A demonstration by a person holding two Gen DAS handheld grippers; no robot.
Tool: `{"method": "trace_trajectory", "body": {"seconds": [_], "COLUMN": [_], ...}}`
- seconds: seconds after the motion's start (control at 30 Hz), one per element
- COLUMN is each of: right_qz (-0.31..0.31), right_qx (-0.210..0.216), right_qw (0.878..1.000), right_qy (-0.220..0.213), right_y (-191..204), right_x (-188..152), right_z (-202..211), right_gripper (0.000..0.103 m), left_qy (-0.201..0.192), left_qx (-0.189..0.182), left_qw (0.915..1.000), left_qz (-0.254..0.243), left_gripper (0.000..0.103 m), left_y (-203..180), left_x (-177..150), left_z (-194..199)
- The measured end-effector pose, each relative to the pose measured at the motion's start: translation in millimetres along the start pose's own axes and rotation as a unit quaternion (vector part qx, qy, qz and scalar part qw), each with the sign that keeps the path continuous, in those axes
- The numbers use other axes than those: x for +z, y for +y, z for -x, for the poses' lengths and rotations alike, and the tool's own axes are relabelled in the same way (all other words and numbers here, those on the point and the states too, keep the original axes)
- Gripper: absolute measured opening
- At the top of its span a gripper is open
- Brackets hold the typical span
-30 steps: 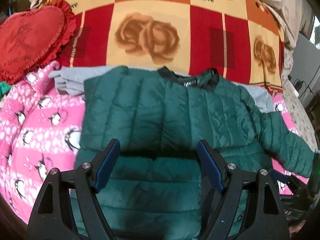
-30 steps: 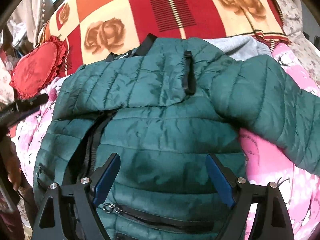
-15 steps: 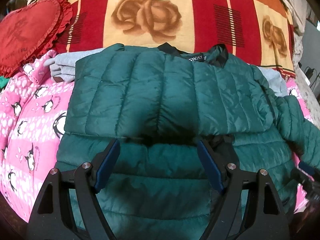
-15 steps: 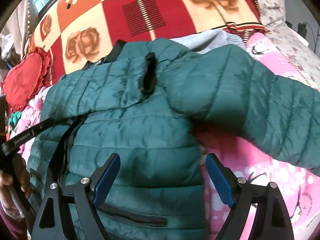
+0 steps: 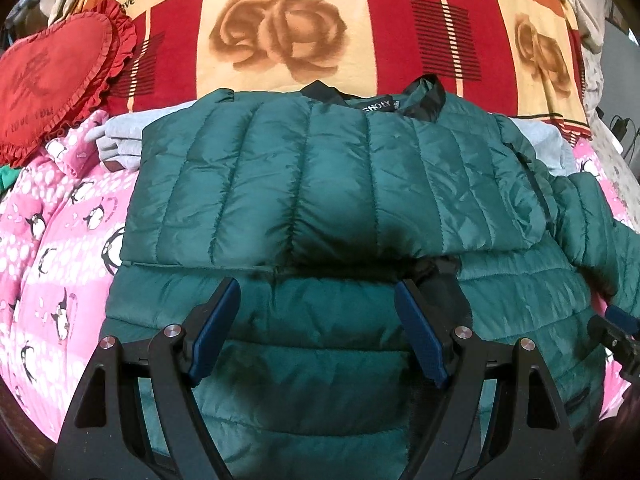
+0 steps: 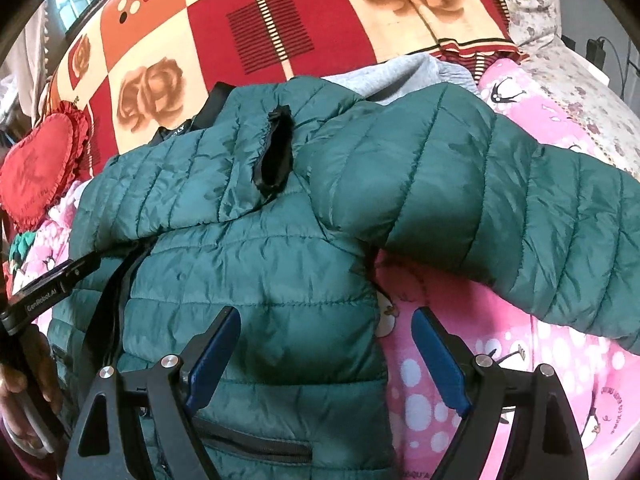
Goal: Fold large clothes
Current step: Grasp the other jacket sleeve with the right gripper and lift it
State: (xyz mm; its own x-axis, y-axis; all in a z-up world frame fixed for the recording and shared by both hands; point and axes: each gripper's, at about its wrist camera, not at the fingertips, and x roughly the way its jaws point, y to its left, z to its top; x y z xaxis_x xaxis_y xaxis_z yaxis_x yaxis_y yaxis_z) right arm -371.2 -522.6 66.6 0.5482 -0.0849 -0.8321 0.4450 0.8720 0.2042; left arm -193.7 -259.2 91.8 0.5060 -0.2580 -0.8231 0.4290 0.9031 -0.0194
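A dark green quilted jacket (image 5: 320,184) lies on a bed, collar at the far side. One sleeve is folded across its chest, the black cuff (image 6: 276,156) near the middle. The other sleeve (image 6: 500,216) stretches out to the right over pink bedding. My left gripper (image 5: 318,300) is open and empty, just above the jacket's lower body. My right gripper (image 6: 326,328) is open and empty, over the jacket's right side edge, below the outstretched sleeve. The left gripper also shows in the right wrist view (image 6: 52,292) at the left edge.
A pink penguin-print blanket (image 5: 52,248) lies under the jacket, with a grey garment (image 5: 120,132) beneath the shoulders. A red and cream rose-print blanket (image 5: 280,32) covers the far side. A red heart-shaped cushion (image 5: 52,80) sits at the far left.
Both grippers have stayed open. The left view has moved closer over the jacket's chest. The right gripper has shifted right, to the jacket's side edge under the outstretched sleeve.
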Motion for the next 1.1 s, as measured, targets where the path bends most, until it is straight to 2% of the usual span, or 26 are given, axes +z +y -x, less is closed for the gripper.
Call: {"method": "trace_trajectory", "body": {"seconds": [0.2,0.33,0.47,0.57,0.67,0.83,0.93,1.1], "right_qz": [-0.006,-0.013,-0.02,-0.032,-0.048,-0.109,-0.161,-0.242], "right_qx": [-0.012,-0.022,-0.031,-0.042,-0.071,-0.139,-0.182,-0.218], "right_qw": [1.0,1.0,0.999,0.998,0.995,0.982,0.966,0.94], "right_qy": [-0.005,-0.008,-0.011,-0.025,-0.043,-0.072,-0.086,-0.1], "right_y": [-13,-23,-33,-49,-75,-141,-189,-247], "right_x": [1,2,3,6,12,14,7,-14], "right_z": [7,11,15,26,42,74,97,123], "right_gripper": [0.086,0.086,0.086,0.086,0.086,0.086,0.086,0.086], "left_qy": [-0.004,-0.008,-0.015,-0.016,-0.008,-0.004,0.0,0.002], "left_qx": [-0.015,-0.047,-0.062,-0.069,-0.066,-0.068,-0.071,-0.071], "left_qw": [0.9999,0.9988,0.9978,0.9972,0.9971,0.9965,0.9961,0.9961], "left_qz": [0.003,0.011,0.015,0.025,0.038,0.049,0.053,0.052], "left_gripper": [0.08,0.08,0.08,0.08,0.08,0.08,0.08,0.08], "left_y": [-6,-7,-8,-5,2,12,14,15], "left_x": [0,1,5,8,7,1,-1,-1], "left_z": [6,13,15,12,7,5,4,3]}}
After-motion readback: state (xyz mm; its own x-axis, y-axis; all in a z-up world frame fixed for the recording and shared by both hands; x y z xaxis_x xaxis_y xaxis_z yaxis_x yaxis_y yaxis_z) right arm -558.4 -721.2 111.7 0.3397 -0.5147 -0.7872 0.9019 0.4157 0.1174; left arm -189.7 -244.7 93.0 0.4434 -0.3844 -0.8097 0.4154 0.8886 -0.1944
